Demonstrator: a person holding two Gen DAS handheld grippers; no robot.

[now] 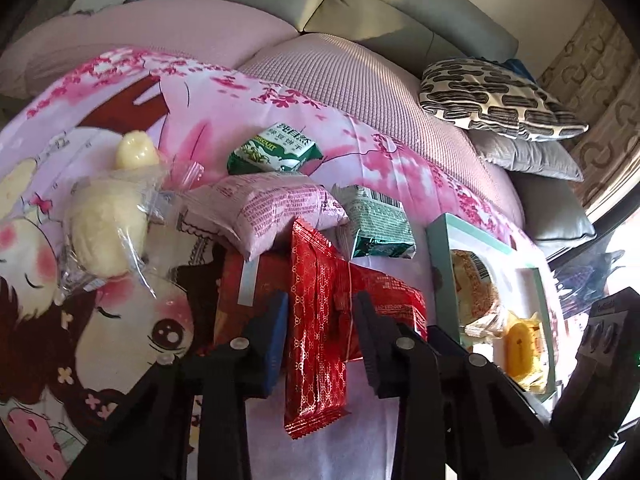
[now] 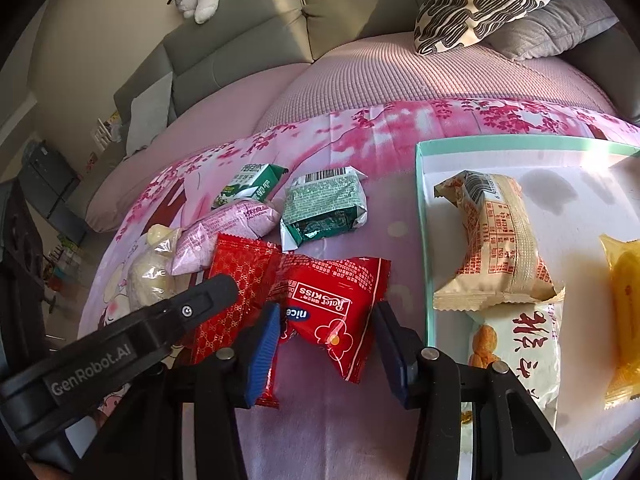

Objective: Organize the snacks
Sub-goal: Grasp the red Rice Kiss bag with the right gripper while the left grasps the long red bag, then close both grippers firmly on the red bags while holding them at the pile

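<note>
Both claws gape over two red packets on the pink cloth: the left gripper [image 1: 322, 320] straddles the patterned red packet [image 1: 316, 320], the right gripper [image 2: 326, 340] the nice packet [image 2: 332, 304], likely bound next for the tray [image 2: 424, 240] at right.

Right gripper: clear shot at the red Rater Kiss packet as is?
Probably yes. The right gripper is open, its fingers either side of the red Rater Kiss packet; nothing lies on top, though the patterned red packet crowds its left edge.

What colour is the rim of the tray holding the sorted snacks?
Mint green rim around a white tray floor; clearest in the right wrist view.
</note>
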